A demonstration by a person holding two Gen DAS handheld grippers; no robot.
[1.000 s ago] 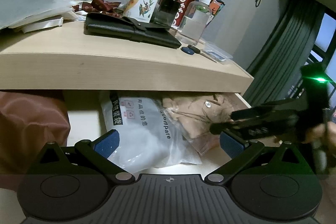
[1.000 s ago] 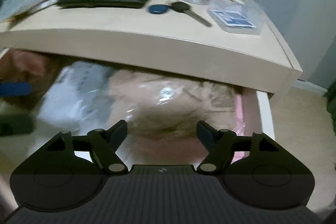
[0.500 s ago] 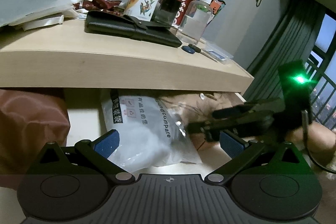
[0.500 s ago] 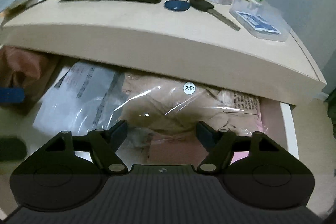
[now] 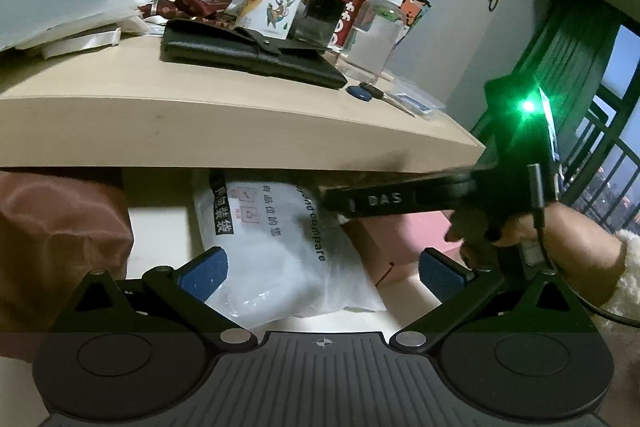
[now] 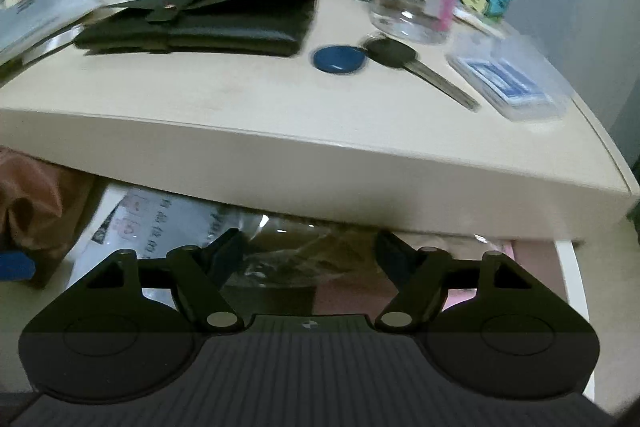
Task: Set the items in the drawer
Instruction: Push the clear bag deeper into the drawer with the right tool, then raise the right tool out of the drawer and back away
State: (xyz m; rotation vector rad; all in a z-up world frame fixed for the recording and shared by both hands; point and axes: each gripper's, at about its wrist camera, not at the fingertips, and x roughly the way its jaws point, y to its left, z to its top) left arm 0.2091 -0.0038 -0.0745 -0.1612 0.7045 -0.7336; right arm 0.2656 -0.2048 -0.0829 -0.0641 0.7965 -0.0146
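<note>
Two bagged items (image 5: pixel 280 247) — one open drawer (image 6: pixel 572 279).

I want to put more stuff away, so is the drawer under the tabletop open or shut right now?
Open. The drawer is pulled out past the tabletop, with the bagged items inside exposed.

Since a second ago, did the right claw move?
Yes. The right claw pushed deeper into the drawer, under the tabletop edge.

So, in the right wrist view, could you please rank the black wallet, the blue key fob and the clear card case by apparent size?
1. black wallet, clearly largest.
2. clear card case.
3. blue key fob, smallest.
</note>
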